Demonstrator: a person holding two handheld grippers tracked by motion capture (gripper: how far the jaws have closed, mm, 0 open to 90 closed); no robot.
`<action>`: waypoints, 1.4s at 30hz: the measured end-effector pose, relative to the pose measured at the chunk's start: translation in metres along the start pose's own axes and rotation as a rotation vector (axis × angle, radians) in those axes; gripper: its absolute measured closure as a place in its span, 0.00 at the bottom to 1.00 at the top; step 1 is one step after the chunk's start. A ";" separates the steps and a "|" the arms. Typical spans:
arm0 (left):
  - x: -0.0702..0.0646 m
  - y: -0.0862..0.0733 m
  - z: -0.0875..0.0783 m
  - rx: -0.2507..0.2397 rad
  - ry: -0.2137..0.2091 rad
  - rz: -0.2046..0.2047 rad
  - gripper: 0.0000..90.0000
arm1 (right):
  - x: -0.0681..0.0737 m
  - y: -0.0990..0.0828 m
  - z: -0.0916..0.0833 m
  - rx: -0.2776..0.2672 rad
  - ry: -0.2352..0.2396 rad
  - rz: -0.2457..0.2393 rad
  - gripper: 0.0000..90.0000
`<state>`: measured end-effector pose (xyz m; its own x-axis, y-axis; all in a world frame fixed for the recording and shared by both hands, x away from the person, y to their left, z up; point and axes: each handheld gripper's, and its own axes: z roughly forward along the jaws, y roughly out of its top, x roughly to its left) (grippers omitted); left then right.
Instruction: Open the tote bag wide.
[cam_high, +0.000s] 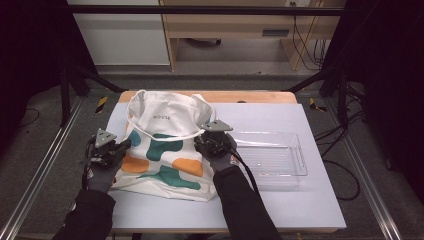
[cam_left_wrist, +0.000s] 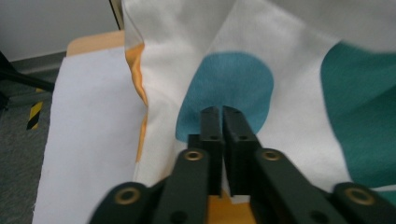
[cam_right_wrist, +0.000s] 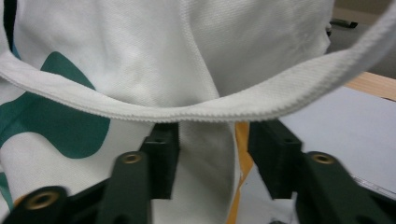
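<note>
Two grippers at a soft cloth bag

Left gripper (cam_left_wrist: 222, 112) jaws pinched together, seemingly nipping the bag (cam_left_wrist: 289, 70); right gripper (cam_right_wrist: 212, 135) jaws half open, its woven edge between them, strap (cam_right_wrist: 205, 109) across.

A lab-like recording bay: black metal frame posts (cam_high: 65, 90), loose black cables (cam_high: 305, 45) on grey floor, a white-covered table (cam_high: 280, 200).
</note>
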<state>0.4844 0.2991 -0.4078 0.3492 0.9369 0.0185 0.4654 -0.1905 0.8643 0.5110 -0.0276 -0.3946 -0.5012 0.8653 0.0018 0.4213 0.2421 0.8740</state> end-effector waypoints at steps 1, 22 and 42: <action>0.001 0.001 -0.003 -0.019 -0.002 -0.008 0.90 | 0.001 0.000 0.001 0.002 0.003 -0.005 0.68; -0.029 0.071 -0.014 -0.137 -0.032 0.061 0.46 | 0.013 -0.010 -0.011 -0.025 0.063 -0.067 0.98; -0.048 0.065 0.019 -0.016 -0.061 0.095 0.97 | 0.013 -0.016 -0.015 -0.018 0.096 -0.040 0.92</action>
<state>0.5136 0.2357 -0.3622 0.4402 0.8951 0.0703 0.4150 -0.2723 0.8681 0.4861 -0.0268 -0.4010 -0.5876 0.8090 0.0122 0.3863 0.2672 0.8828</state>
